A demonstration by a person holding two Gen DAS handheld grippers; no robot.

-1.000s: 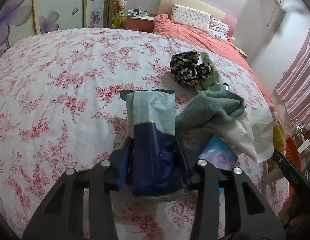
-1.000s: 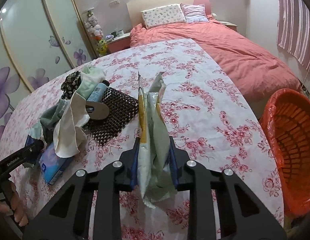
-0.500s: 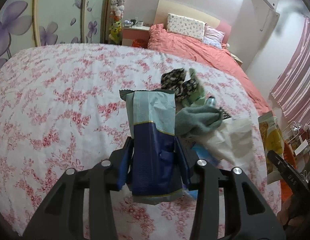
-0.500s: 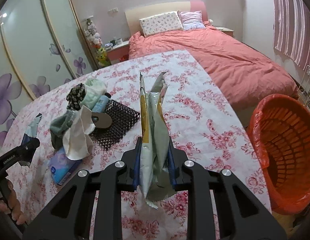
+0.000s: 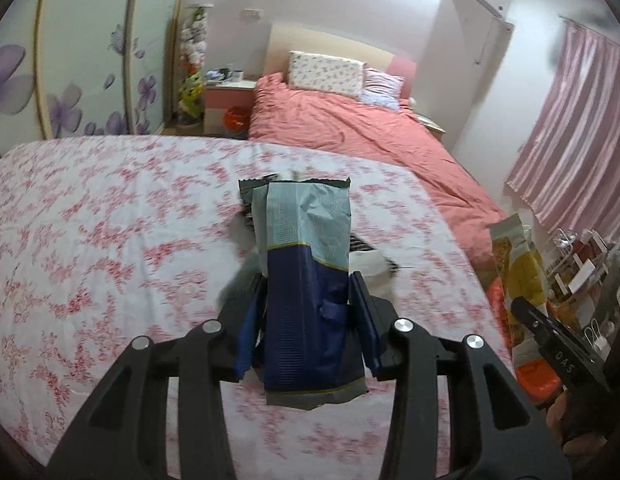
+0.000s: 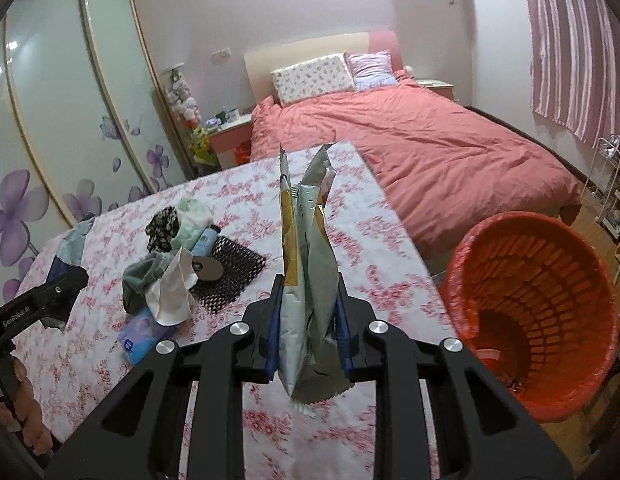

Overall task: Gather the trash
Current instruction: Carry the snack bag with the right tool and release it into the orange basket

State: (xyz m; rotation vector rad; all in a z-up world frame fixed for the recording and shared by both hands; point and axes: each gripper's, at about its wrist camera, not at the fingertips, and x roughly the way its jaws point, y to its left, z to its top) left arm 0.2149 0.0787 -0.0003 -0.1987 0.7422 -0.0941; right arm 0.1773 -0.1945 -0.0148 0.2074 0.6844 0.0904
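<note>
The left gripper [image 5: 306, 312] is clamped on a blue and pale green snack bag [image 5: 306, 280], which stands upright between its jaws above a table covered by a pink floral cloth [image 5: 110, 240]. The right gripper [image 6: 308, 316] is clamped on a crumpled yellow and silver wrapper [image 6: 306, 272], also upright between its jaws, its torn top splayed open.

Just to the right of the right gripper, below table level, stands an orange trash basket [image 6: 550, 280] on the floor, with something small lying at its bottom. To the left of the right gripper, on the cloth, lies a heap of things: a blue tissue pack [image 6: 144, 330], a white cloth [image 6: 172, 292], a grey-green cloth [image 6: 144, 276], a black mesh mat [image 6: 230, 268], a blue bottle [image 6: 204, 240] and a black patterned fabric [image 6: 162, 228].

Beyond the table is a bed with a salmon-pink duvet [image 6: 410, 140] and two pillows [image 6: 314, 78]. Left of the bed stands a wardrobe with purple flowers on its sliding doors [image 6: 50, 120].
</note>
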